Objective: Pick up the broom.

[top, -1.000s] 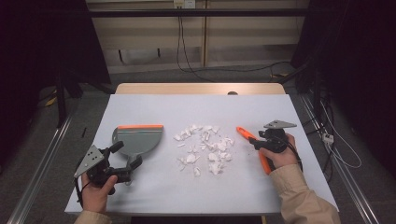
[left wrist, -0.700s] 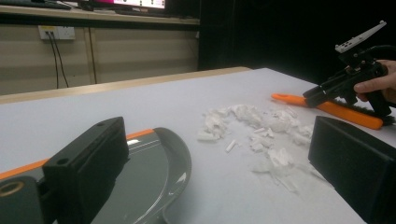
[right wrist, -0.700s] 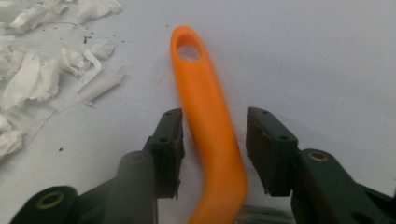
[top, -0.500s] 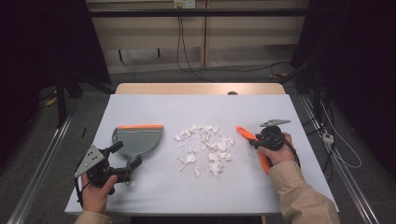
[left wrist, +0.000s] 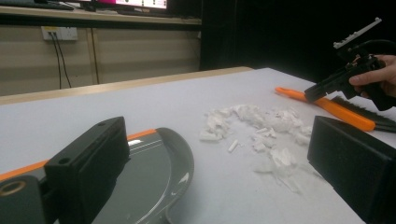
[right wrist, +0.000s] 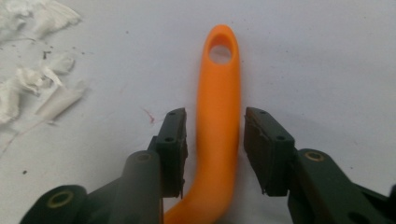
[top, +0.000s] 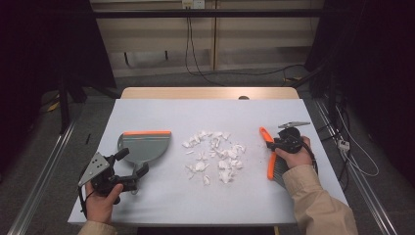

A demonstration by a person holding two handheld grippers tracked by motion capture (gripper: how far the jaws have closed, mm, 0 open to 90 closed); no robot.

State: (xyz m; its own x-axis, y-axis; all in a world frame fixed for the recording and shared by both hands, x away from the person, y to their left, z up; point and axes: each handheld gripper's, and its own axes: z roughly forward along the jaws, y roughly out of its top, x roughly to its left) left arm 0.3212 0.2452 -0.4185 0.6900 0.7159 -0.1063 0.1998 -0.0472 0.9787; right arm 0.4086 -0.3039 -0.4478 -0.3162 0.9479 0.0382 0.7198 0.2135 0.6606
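The right gripper (right wrist: 215, 154) straddles the orange plastic brush handle (right wrist: 217, 116) at the table's three o'clock; its jaws, just reopening slightly, leave small gaps. Left gripper (top: 132, 171) gapes wide at seven o'clock, by the grey dustpan (top: 144, 147). No readable writing.

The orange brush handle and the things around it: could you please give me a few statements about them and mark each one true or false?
1. The orange brush handle lies between the jaws of the right gripper. True.
2. The handle has a hole at its far end. True.
3. The dustpan already holds the white scraps. False: the scraps lie loose on the table, between dustpan and brush.
4. The left gripper is shut on the dustpan. False: its jaws stand wide apart near the dustpan's handle.
5. The dustpan's front edge is orange. True.
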